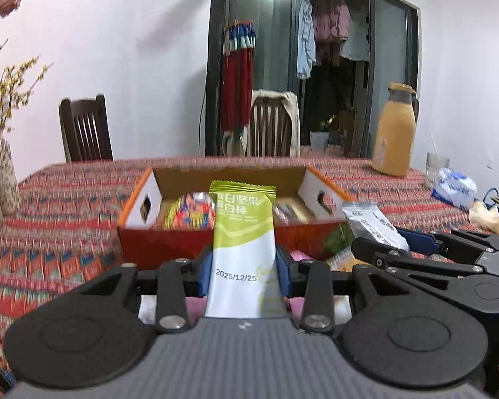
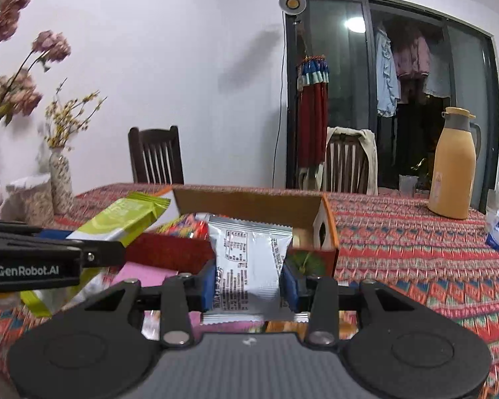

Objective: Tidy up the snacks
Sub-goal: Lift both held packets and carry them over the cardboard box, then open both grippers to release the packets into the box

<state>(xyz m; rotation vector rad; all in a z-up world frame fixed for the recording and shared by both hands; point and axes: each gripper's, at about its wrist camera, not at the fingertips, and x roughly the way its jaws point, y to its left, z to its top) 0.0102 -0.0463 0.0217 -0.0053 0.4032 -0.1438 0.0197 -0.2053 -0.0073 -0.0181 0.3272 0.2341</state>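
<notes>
We see the left gripper (image 1: 244,274) pinching a green bar (image 1: 242,239) between its blue pads (image 1: 205,276), which press the wrapper's white lower half from both sides. The bar stands upright along the fingers, its green crimped top rising above them, in front of the box (image 1: 163,246).

The right gripper (image 2: 248,287) pinches a silver packet (image 2: 249,262) the same way: the pads (image 2: 291,287) squeeze its sides, and its printed face stands upright between them, with its lower crimped edge hanging behind the fingers.

The box sits on the patterned tablecloth (image 2: 415,266) just beyond both grippers, open on top, with colourful snacks (image 1: 189,214) lying inside. Both held wrappers are in front of its red front wall and are not inside it. From the right wrist view, the green bar lies to the left of the silver packet, well clear of it. A yellow flask (image 2: 454,173) stands far right on the table.
</notes>
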